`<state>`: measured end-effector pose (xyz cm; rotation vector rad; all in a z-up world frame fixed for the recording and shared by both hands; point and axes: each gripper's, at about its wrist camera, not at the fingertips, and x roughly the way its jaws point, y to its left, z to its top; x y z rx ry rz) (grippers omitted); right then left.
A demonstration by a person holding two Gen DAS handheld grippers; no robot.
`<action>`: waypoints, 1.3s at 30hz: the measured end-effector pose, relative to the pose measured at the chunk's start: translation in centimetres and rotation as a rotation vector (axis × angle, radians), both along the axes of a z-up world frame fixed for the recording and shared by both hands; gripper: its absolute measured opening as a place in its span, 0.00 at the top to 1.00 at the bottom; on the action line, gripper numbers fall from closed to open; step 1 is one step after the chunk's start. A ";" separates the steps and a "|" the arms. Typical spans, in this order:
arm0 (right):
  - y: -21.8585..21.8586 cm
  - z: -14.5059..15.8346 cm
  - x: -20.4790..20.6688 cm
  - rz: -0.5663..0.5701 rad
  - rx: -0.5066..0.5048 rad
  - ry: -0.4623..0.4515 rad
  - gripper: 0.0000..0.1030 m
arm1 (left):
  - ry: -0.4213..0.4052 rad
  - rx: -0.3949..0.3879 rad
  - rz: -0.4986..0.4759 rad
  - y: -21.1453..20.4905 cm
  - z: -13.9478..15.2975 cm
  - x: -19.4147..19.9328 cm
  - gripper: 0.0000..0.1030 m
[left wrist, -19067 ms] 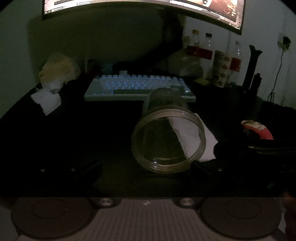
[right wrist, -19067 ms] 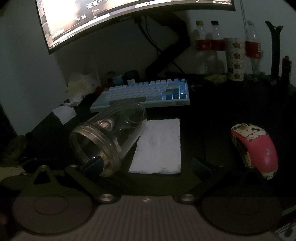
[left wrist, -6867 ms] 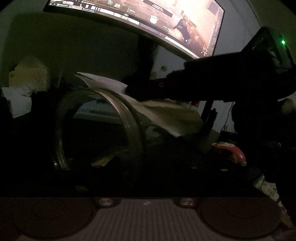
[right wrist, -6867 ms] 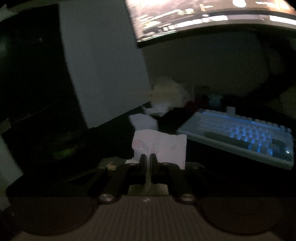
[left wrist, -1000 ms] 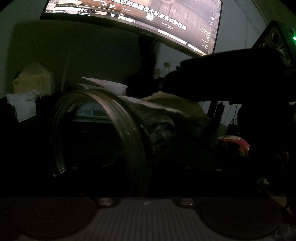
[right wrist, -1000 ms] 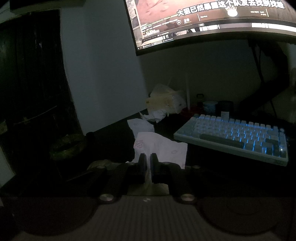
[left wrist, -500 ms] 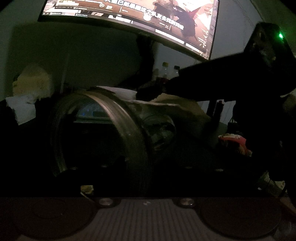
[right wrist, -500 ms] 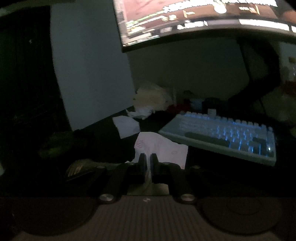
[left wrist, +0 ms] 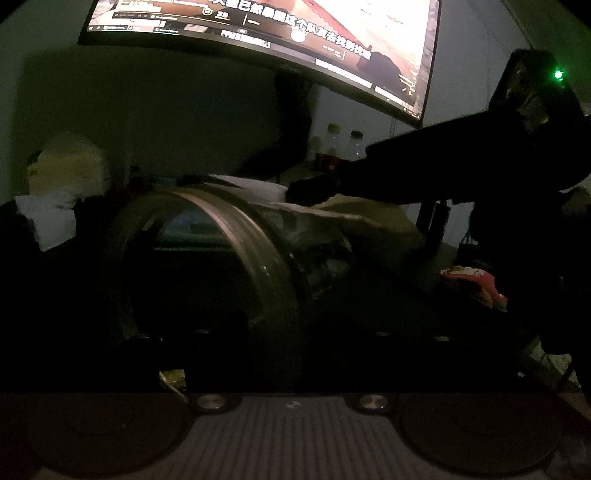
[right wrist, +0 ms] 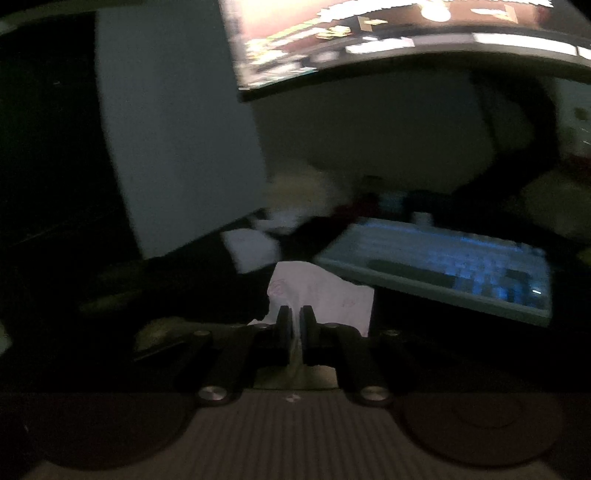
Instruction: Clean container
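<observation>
The jar (left wrist: 236,266) lies on its side, filling the middle of the left wrist view, its wide mouth turned toward the camera and its body running away to the right. It sits right in front of the left tongs (left wrist: 291,332); the 2 fingers are lost in the dark, so I cannot tell whether they press on the jar or stand off it.

The right tongs (right wrist: 295,325) are squeezed together on a white tissue (right wrist: 321,295), which fans out above the fingertips. In the left wrist view the right tongs come in from the right as a dark bar, with the tissue draped over the top of the jar's body.

Behind, a backlit keyboard (right wrist: 443,266) lies toward the back of the table (right wrist: 424,332), under a curved monitor (left wrist: 277,33). Crumpled paper (left wrist: 48,221) sits near the table's back left corner. Bottles (left wrist: 343,147) stand at the back, and a red mouse (left wrist: 476,284) lies near the right edge. The right wrist view is blurred.
</observation>
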<state>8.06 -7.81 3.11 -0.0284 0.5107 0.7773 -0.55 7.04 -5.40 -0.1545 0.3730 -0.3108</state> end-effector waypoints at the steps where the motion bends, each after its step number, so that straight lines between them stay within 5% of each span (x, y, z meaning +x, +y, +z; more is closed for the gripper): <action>1: 0.0 0.0 0.2 -0.005 0.000 0.002 0.93 | 0.005 -0.017 0.005 0.1 0.0 0.1 0.51; 12: 0.5 0.2 -0.2 0.093 0.038 0.009 0.93 | 0.076 -0.306 -0.024 4.2 0.3 0.4 0.51; 15: 0.1 0.3 0.3 0.079 0.030 0.021 0.93 | 0.076 -0.246 -0.009 4.4 0.6 0.7 0.41; 21: 0.5 0.5 0.8 0.070 0.016 0.023 0.93 | 0.070 -0.077 0.011 3.1 0.9 0.6 0.46; 31: 3.5 0.4 -1.4 0.197 0.047 -0.020 0.93 | 0.048 -0.074 0.028 3.1 0.6 0.5 0.49; 39: 1.9 -0.2 1.3 0.001 0.019 -0.017 0.93 | 0.033 -0.091 0.017 3.1 0.2 0.6 0.60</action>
